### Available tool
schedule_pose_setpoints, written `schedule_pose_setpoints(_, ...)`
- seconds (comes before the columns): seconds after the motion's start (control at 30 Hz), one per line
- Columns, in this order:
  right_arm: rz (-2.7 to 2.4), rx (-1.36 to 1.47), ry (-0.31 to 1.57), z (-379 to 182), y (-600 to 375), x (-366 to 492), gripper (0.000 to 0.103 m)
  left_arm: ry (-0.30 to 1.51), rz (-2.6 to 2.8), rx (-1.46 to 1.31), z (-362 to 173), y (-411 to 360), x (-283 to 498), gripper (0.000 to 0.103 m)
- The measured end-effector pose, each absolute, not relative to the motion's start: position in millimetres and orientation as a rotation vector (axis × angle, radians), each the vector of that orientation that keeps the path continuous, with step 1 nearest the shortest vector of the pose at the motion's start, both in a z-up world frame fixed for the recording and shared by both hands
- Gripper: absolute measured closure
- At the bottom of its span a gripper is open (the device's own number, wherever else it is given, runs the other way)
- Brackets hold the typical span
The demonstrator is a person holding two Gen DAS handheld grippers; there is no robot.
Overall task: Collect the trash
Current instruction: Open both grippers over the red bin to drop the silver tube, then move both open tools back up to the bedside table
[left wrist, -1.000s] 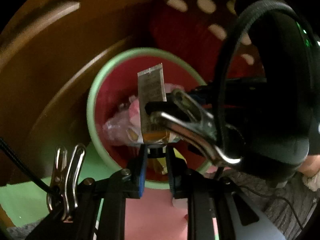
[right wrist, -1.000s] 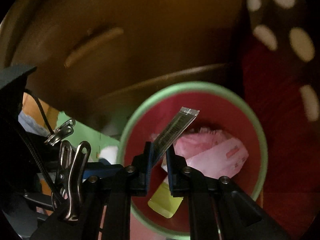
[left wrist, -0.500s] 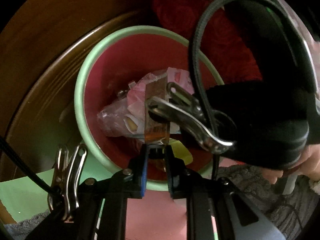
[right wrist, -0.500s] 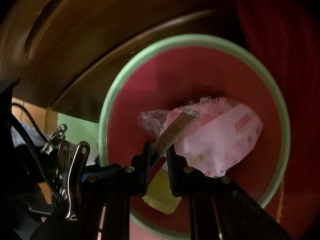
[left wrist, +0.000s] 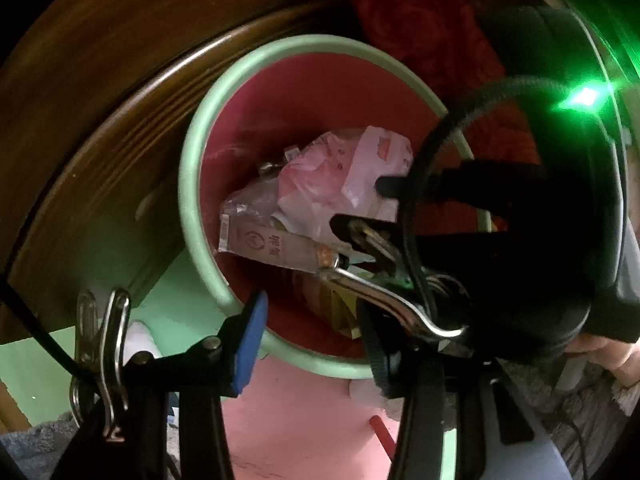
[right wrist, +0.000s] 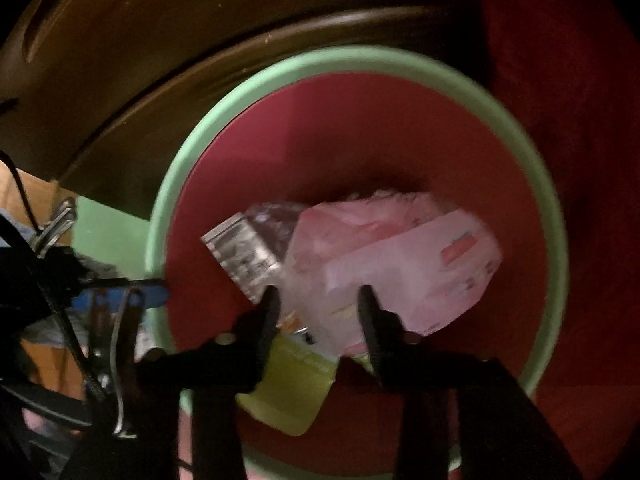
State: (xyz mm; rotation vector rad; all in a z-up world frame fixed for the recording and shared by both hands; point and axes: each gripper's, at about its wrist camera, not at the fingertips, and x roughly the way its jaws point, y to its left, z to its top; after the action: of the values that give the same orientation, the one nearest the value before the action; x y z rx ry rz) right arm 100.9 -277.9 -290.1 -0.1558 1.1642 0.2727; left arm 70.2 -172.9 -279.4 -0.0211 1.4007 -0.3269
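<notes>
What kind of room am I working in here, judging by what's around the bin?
Most likely a home living space, though little shows. The green-rimmed bin with wrappers inside stands on soft pink and green floor mats, beside dark wooden furniture and red fabric.

You can read little here: the silver sachet [left wrist: 268,242] in the bin [left wrist: 188,184] carries a round logo and a few dark characters, too small to make out. Red marks on the pink bag [right wrist: 404,264] are blurred.
</notes>
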Motion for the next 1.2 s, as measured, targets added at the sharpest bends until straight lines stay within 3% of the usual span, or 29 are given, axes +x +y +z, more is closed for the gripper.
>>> schedule_pose_setpoints(0.1,0.256,-0.172,1.151,-286,-277,102,0.045,1.394,-0.328,-0.007,-278,-174,69,0.054)
schedule_pose_setpoints(0.2,0.252,-0.154,1.146,-282,-279,103,0.042,1.381,-0.325,0.003,-273,-173,65,0.052)
schedule_pose_setpoints(0.73,0.266,-0.081,1.115,-252,-287,86,0.042,1.278,-0.341,0.053,-234,-175,55,0.052)
schedule_pose_setpoints(1.2,0.343,-0.172,0.938,-219,-278,53,0.042,1.182,-0.333,0.215,-203,-195,28,0.055)
